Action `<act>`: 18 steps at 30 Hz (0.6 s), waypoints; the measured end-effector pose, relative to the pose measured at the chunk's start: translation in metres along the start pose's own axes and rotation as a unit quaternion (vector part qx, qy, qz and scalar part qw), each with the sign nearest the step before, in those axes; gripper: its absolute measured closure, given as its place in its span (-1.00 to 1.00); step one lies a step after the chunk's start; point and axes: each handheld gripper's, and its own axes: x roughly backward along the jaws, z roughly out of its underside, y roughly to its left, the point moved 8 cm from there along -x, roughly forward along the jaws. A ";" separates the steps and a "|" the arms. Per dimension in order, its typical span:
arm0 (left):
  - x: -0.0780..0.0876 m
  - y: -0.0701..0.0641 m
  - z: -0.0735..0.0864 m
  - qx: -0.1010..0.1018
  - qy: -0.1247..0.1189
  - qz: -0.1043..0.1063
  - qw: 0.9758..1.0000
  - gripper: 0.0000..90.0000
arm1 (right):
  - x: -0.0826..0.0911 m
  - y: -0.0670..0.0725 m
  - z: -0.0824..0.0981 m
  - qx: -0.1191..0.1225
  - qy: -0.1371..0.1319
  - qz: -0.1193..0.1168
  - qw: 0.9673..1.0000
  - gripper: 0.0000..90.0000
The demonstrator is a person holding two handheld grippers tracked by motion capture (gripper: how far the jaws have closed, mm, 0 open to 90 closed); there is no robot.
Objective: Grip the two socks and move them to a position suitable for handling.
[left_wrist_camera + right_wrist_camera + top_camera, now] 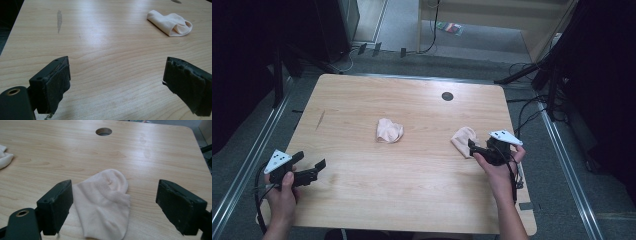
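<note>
Right gripper [113, 205] agape – astride sock [105, 202]

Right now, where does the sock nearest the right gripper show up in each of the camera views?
High view: the flat sock lies right of centre on the table, just ahead of the right gripper.
Left gripper view: not in it; the sock there is the crumpled sock.
Right gripper view: low centre, between the open jaws.
Shared landmark: the round hole in the tabletop, beyond the sock.
</note>
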 end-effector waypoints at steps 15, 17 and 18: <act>0.000 0.001 0.000 0.007 -0.001 0.006 1.000 -0.82 | -0.042 -0.002 0.006 -0.008 0.041 -0.013 0.999 -0.46; 0.000 0.001 0.000 0.008 -0.001 0.006 1.000 -0.82 | -0.047 -0.002 0.008 -0.008 0.048 -0.010 0.999 -0.45; 0.000 0.001 0.000 0.008 -0.001 0.006 1.000 -0.82 | -0.049 -0.001 0.009 -0.007 0.049 -0.010 0.999 -0.42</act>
